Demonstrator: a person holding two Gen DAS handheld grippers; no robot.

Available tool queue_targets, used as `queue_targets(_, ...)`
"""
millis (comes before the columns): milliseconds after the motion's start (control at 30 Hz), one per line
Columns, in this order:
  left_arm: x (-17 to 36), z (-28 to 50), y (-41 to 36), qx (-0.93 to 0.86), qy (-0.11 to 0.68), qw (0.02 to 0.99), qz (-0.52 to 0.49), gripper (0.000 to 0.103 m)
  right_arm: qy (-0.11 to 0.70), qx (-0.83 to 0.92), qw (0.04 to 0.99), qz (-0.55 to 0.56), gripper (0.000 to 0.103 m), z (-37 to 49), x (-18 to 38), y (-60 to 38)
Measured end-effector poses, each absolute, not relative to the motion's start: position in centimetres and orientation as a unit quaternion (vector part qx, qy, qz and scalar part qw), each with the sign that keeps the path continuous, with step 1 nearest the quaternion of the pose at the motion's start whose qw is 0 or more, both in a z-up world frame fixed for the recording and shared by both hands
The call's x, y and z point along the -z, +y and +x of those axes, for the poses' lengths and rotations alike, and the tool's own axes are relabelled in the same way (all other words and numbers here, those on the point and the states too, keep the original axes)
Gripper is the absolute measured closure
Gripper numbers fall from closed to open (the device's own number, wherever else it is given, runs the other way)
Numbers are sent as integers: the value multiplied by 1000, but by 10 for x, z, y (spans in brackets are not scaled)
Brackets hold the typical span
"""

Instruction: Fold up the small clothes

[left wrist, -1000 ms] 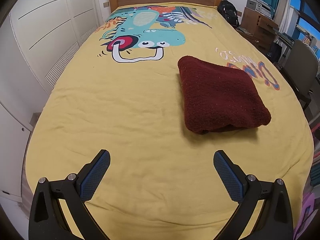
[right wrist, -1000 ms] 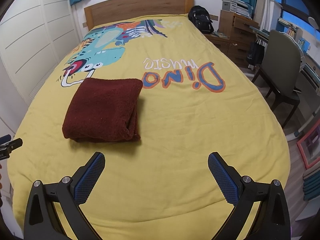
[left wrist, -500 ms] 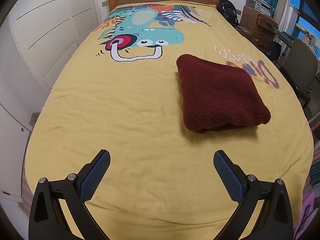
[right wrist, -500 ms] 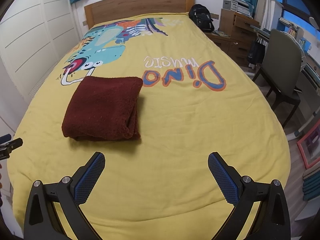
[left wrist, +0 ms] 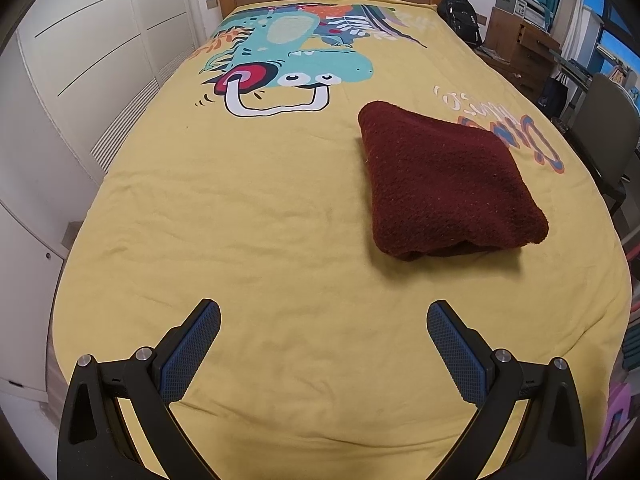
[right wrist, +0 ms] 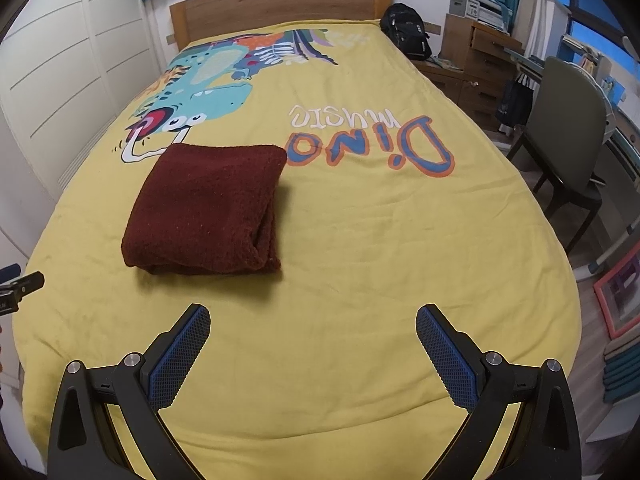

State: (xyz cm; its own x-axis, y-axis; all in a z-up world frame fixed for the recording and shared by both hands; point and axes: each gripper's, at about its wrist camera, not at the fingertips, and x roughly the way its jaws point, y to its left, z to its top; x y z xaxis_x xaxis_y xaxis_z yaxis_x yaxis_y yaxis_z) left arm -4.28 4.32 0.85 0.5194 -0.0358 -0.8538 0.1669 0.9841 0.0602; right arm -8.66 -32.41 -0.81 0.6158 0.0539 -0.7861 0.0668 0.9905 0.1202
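Folded garment on the bed, both grippers spread wide and empty.

The dark red garment (left wrist: pixel 448 184) lies folded into a thick, roughly square bundle on the yellow bedspread (left wrist: pixel 248 216), about mid-bed, just below the dinosaur print (left wrist: pixel 288 72) and beside the "Dino music" lettering (right wrist: pixel 372 140). Its layered open edges face the foot of the bed and the chair side. The left gripper (left wrist: pixel 323 322) hovers over the foot of the bed, fingers far apart, nothing between the blue pads (left wrist: pixel 188 354); the garment sits ahead of it and to its right, well apart. The right gripper (right wrist: pixel 313 326) is likewise wide open and holds nothing, with the garment ahead and to its left, near but not touching. A chair (right wrist: pixel 568 136) and a backpack (right wrist: pixel 406 34) stand past the bed's right side.
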Motion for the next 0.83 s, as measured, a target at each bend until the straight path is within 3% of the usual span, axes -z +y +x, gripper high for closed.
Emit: queue_targets(833, -8, -44, 44, 67, 488, 868, 64, 1, 447, 0, 892, 64, 0, -86, 15, -323)
